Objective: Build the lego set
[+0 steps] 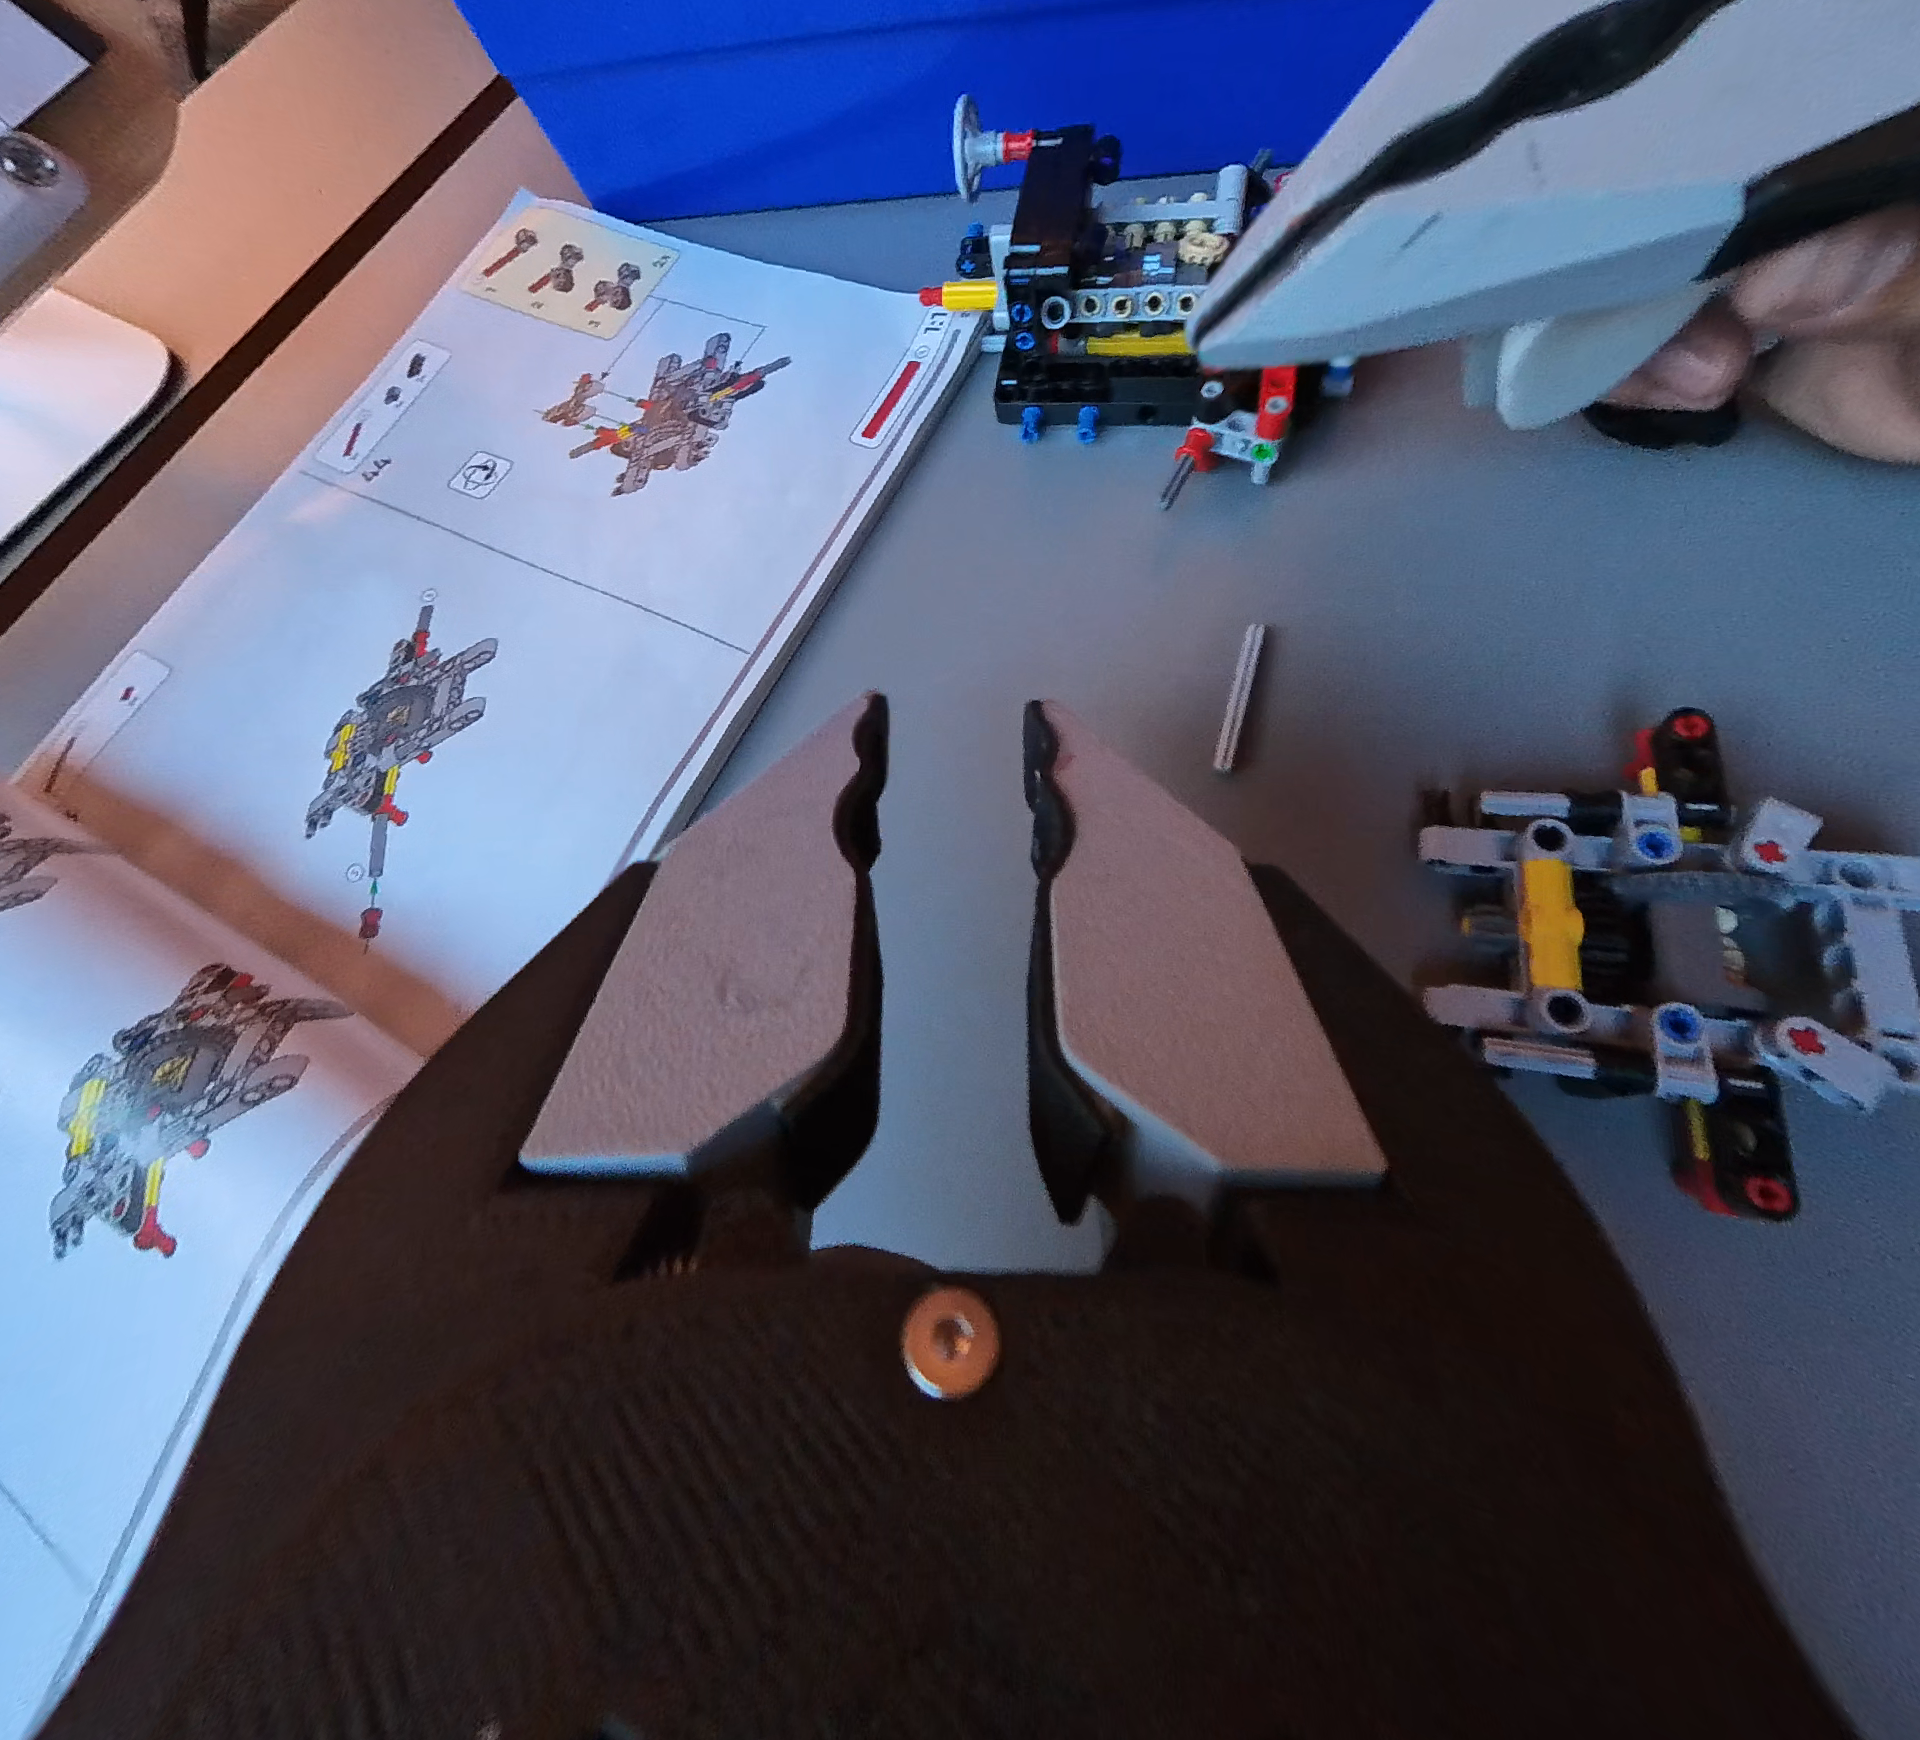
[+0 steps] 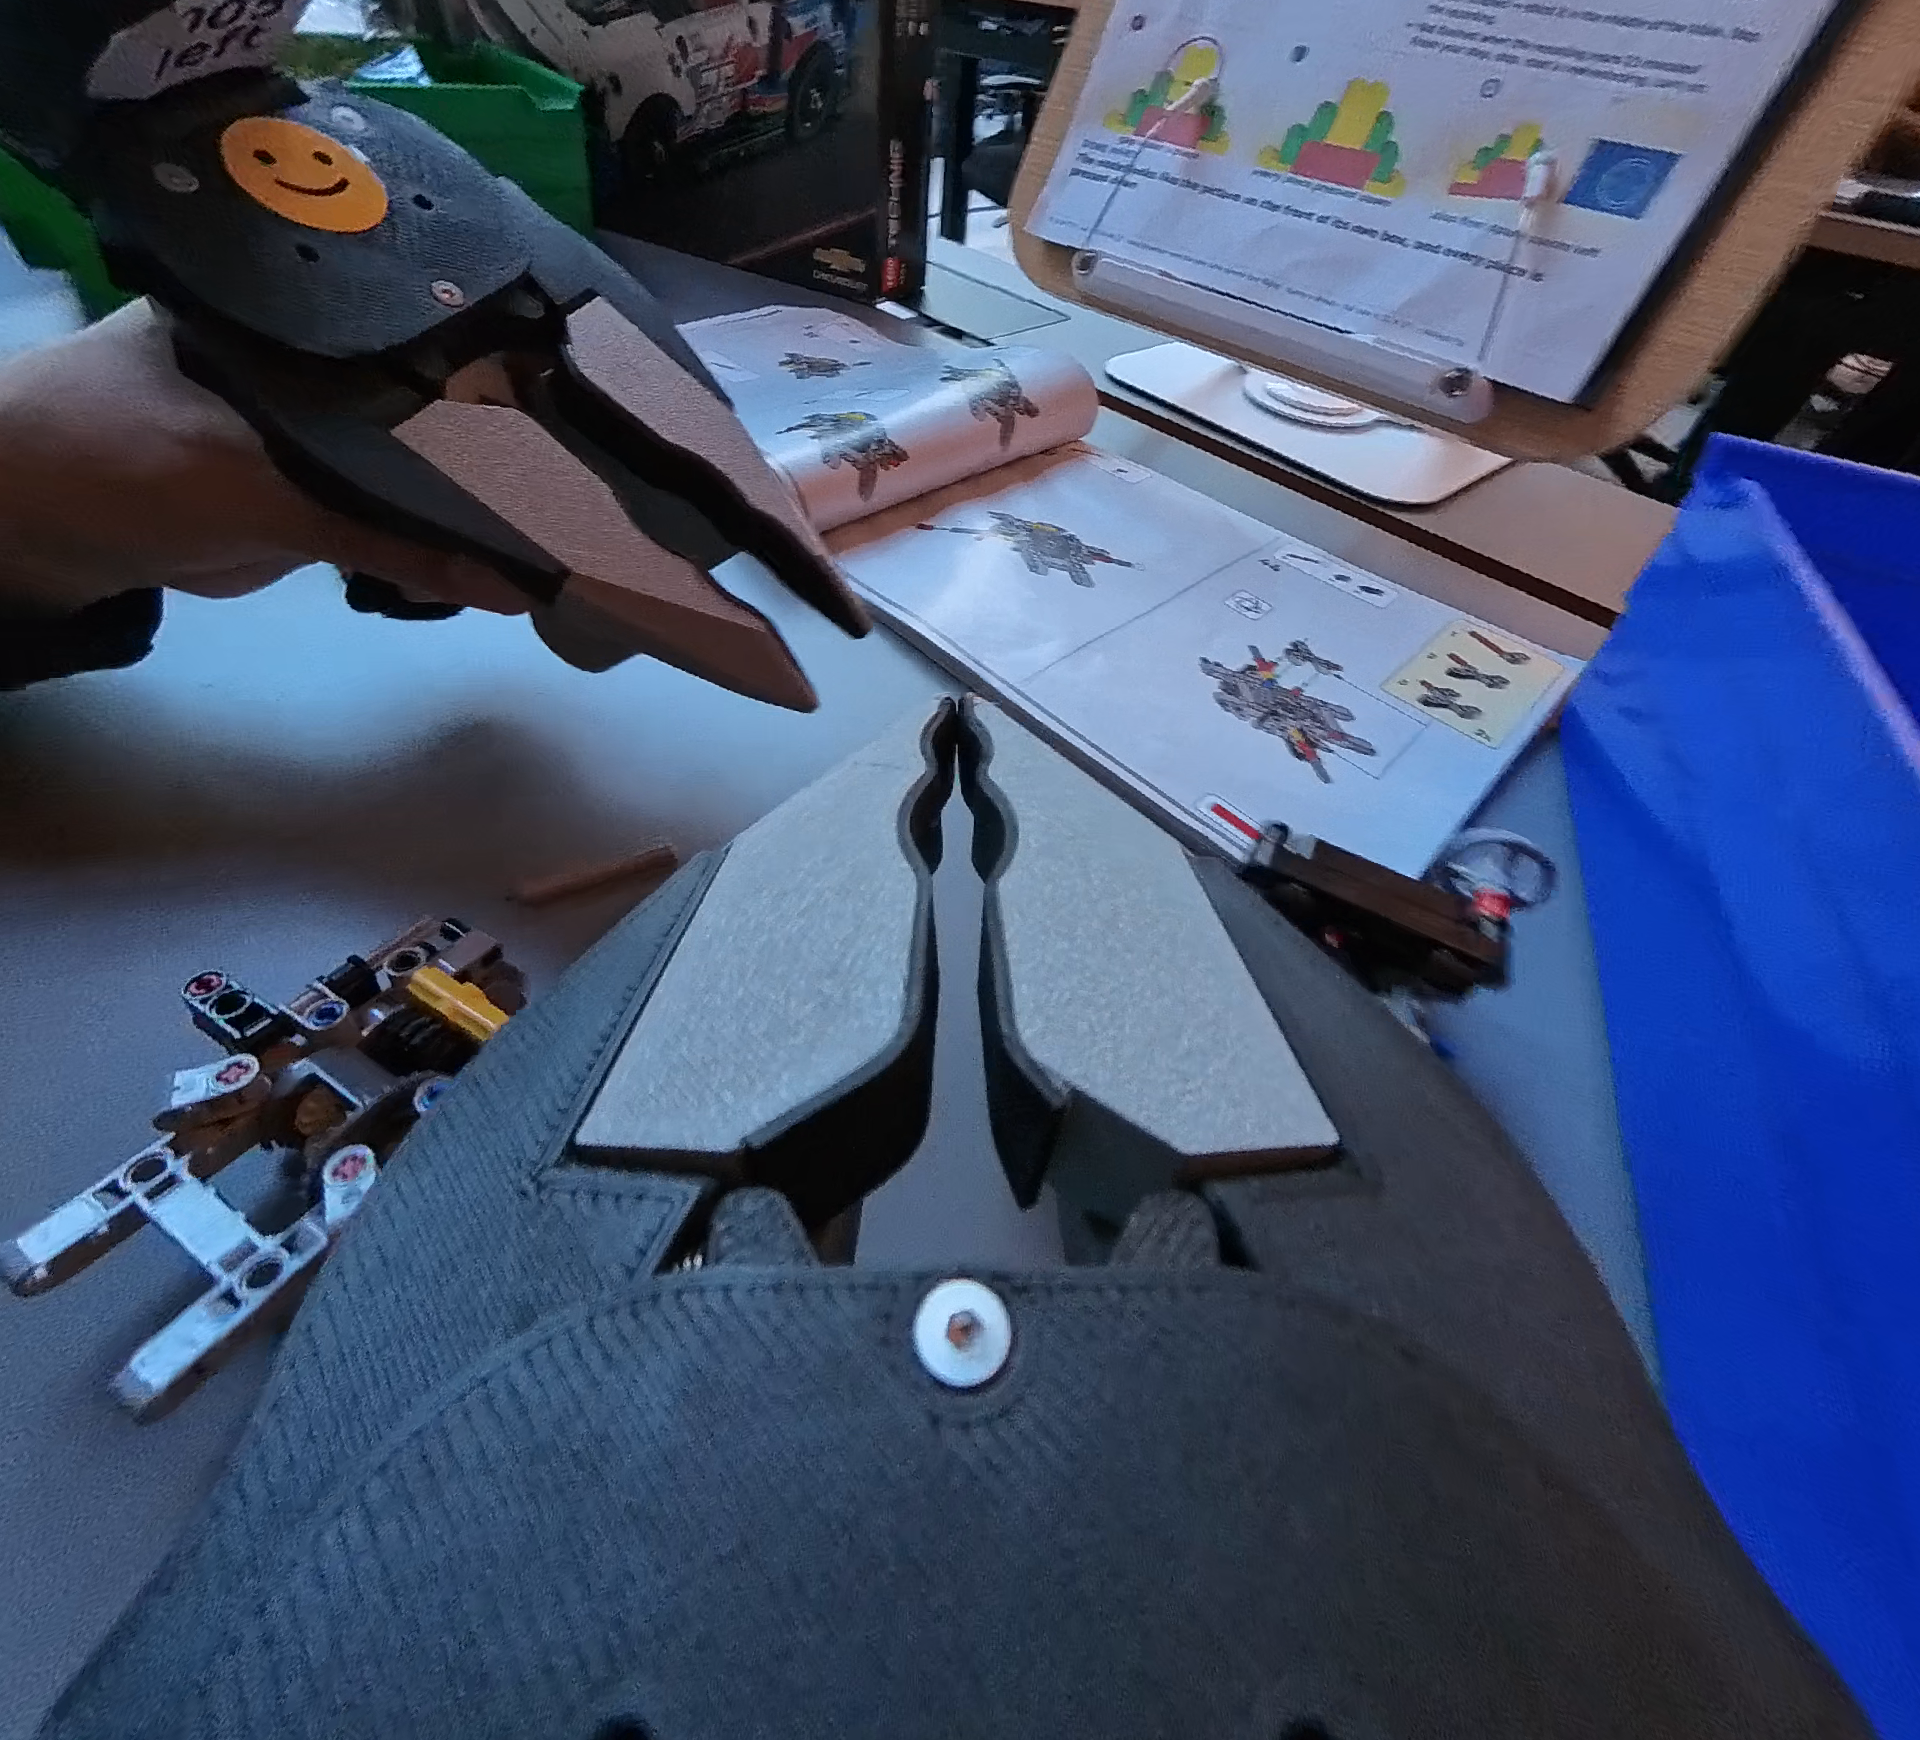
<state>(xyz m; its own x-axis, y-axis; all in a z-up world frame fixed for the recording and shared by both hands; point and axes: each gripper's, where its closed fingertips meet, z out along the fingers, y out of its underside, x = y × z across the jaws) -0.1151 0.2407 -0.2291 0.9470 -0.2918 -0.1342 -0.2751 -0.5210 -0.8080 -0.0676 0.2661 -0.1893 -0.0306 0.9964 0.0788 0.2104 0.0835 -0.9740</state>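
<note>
Left wrist view shows the left tongs (image 1: pixel 956 719) parted, with only bare grey bench (image 1: pixel 1039 568) between the pads and nothing gripped. Nearest to them is a short grey axle rod (image 1: pixel 1240 698), lying loose on the bench just to the right of the fingertips and apart from them. Farther right, near the bench's right side, sits a grey brick frame assembly (image 1: pixel 1662 942) with a yellow piece and red and blue pins. An open instruction booklet (image 1: pixel 499 547) lies along the left side, its edge close beside the left finger. Toward the far edge stands a blue bin (image 1: pixel 935 7), and in front of it a black-and-grey brick assembly (image 1: pixel 1101 308) with a yellow pin.

Right wrist view shows the right tongs (image 2: pixel 957 724) closed, pads meeting on nothing (they hang over the black-and-grey assembly, and whether they touch it cannot be told). A hand (image 2: pixel 114 485) holds the left tool there.
</note>
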